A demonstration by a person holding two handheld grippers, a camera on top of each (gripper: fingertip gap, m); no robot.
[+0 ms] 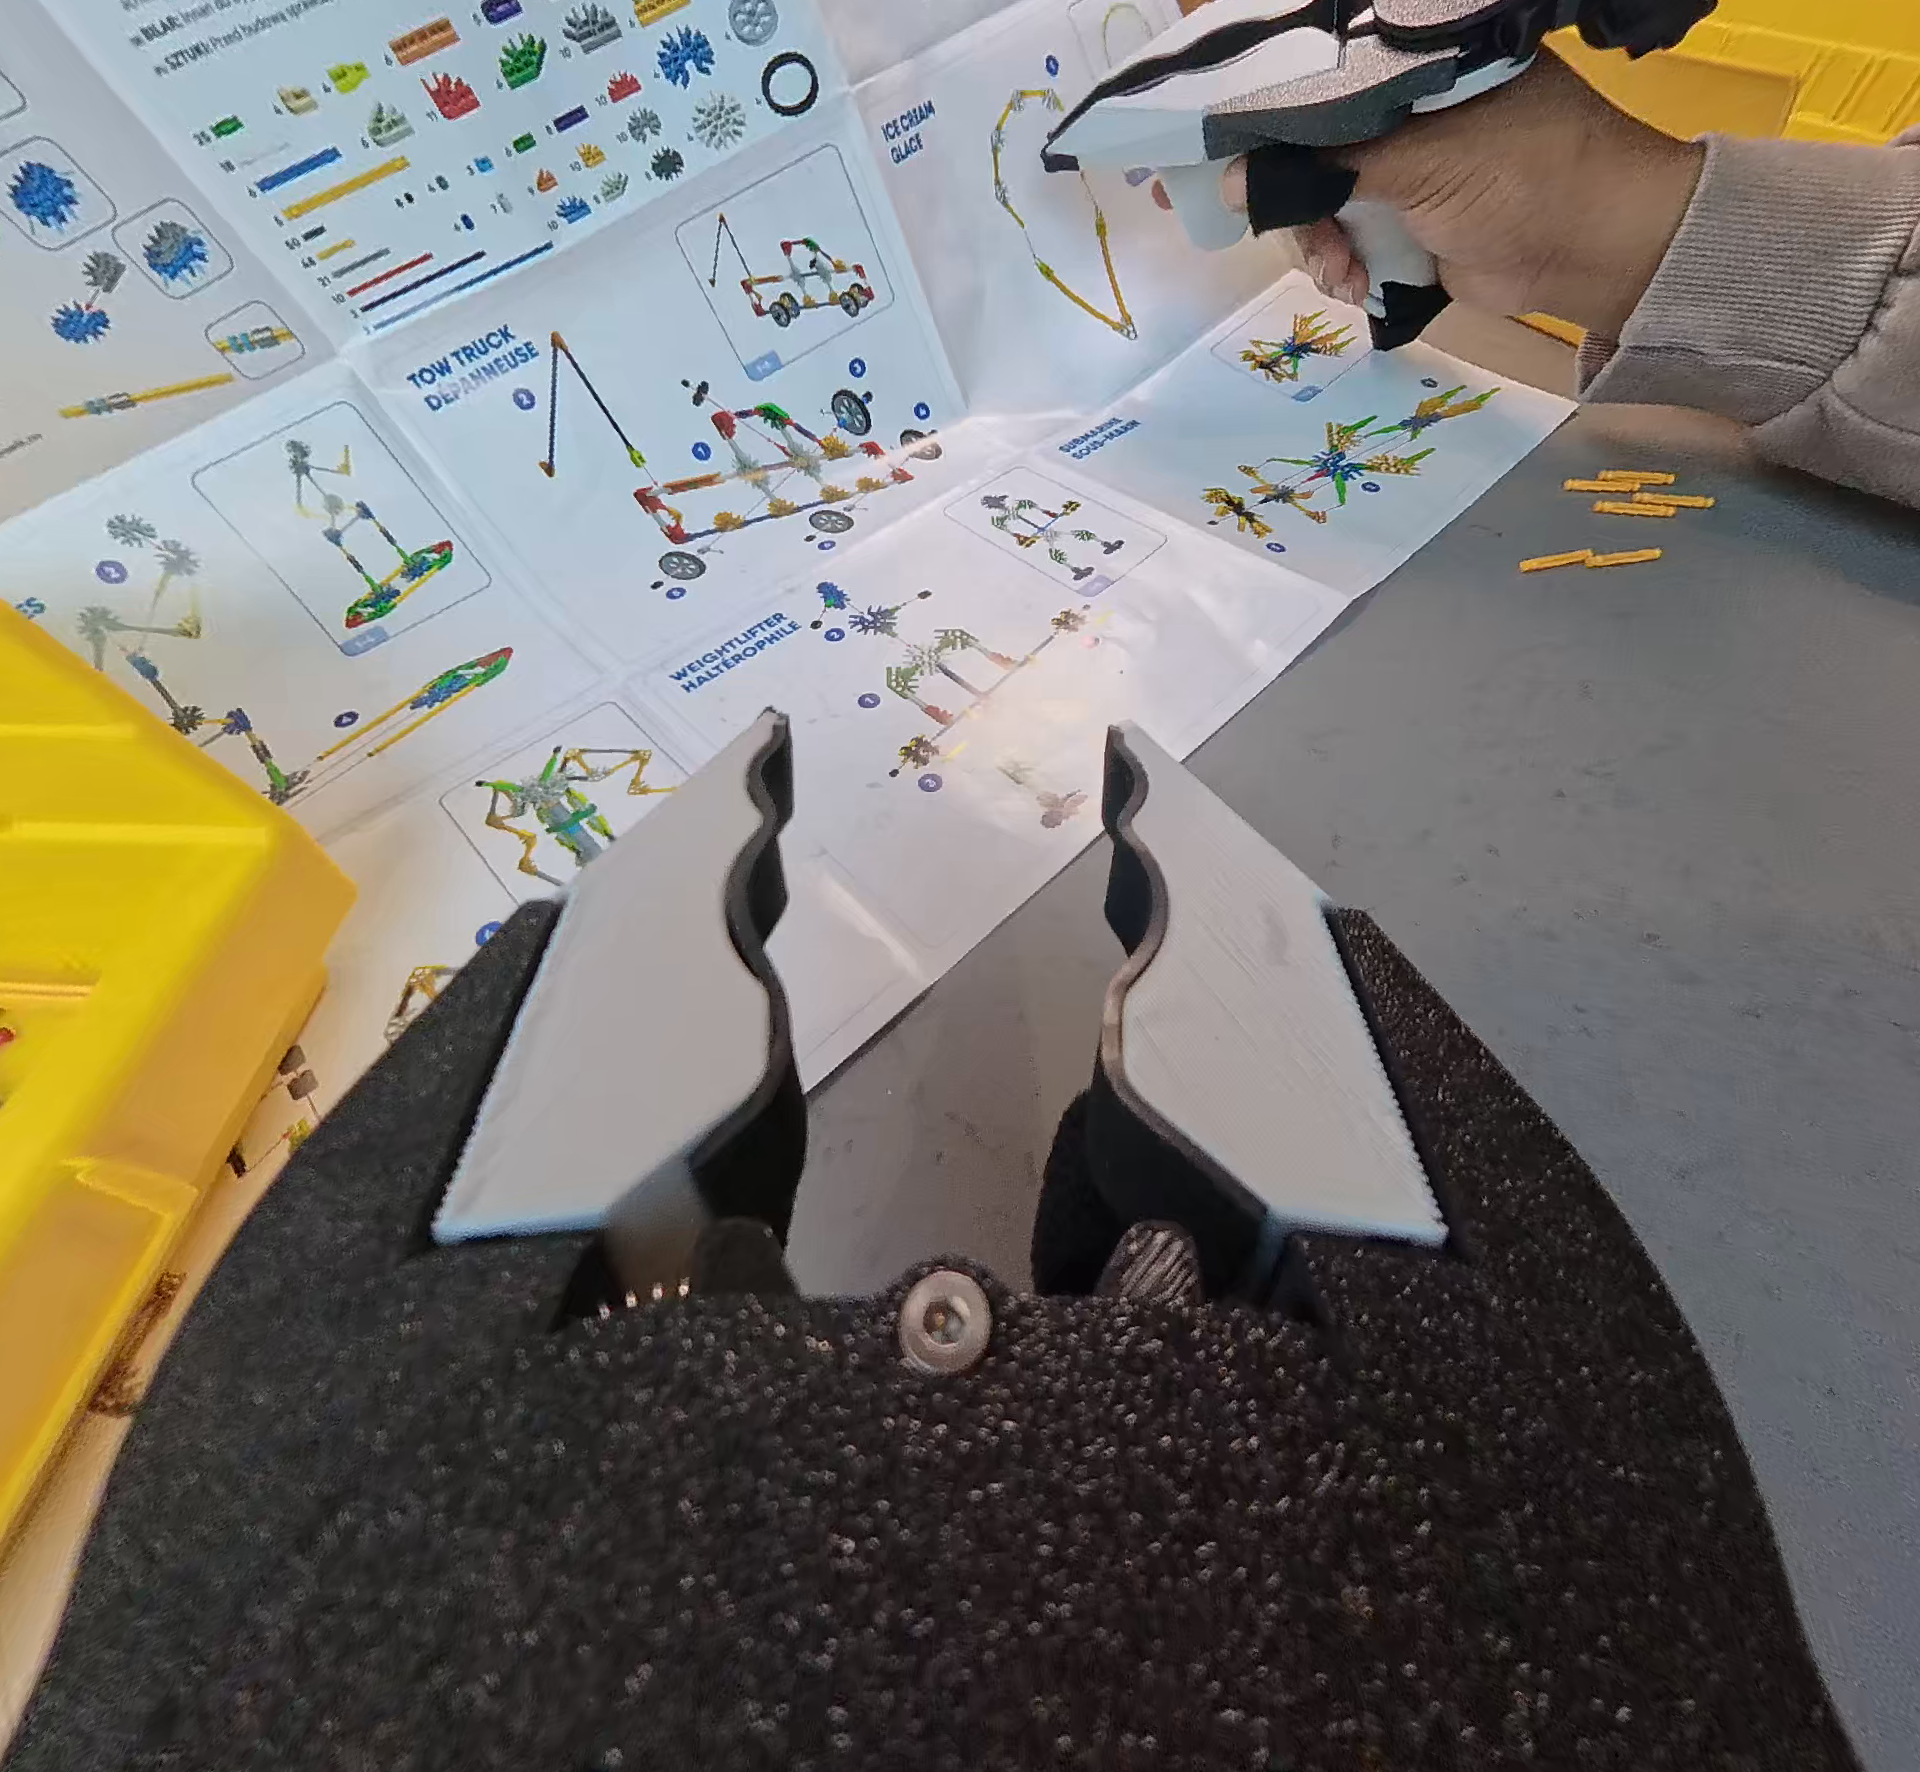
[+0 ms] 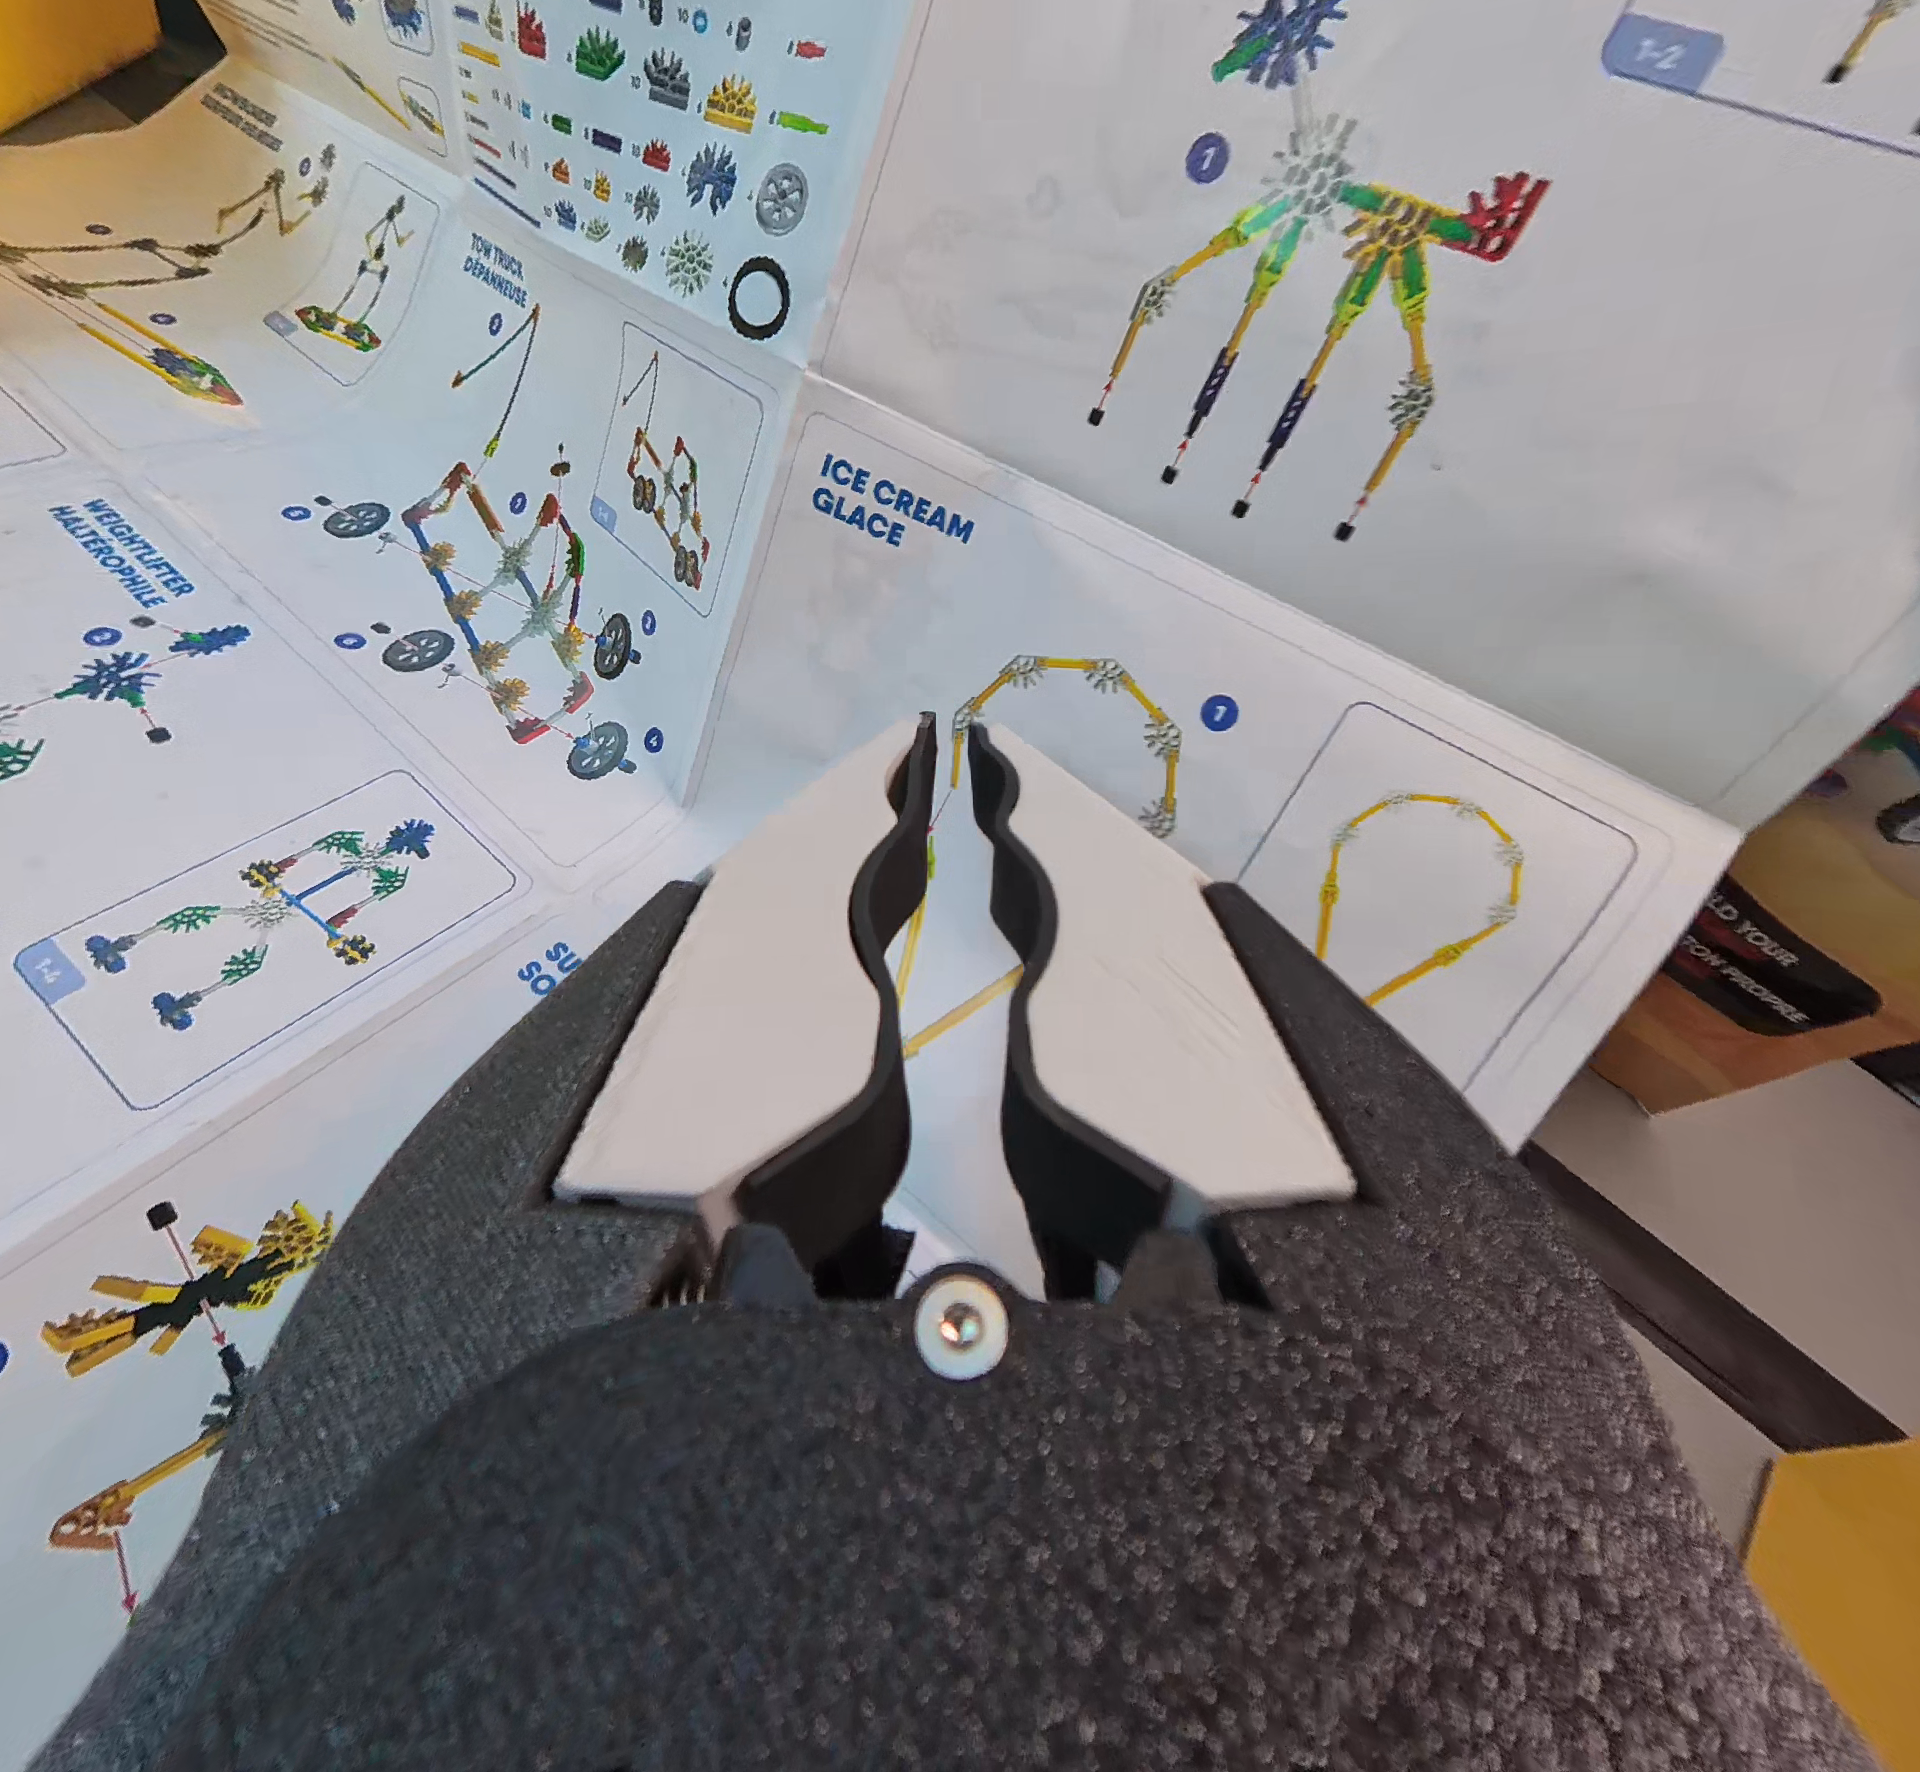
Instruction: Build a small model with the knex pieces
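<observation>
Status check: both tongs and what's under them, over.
Left tongs open, empty, over instruction sheet. Right tongs nearly shut, empty, pointing at sheet's upright part. Yellow rods loose on grey table.

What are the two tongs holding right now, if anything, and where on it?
Nothing. The left tongs stand open above the instruction sheet with only paper between them. The right tongs are nearly shut, also empty, pointing at the sheet.

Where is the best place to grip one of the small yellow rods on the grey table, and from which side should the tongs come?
Probably the lower pair of yellow rods, which lies apart from the tighter cluster above. Each rod is thin and lies flat on the grey table, so come from above and close across its middle, the fingers on its two long sides. The left tongs are open and empty.
</observation>
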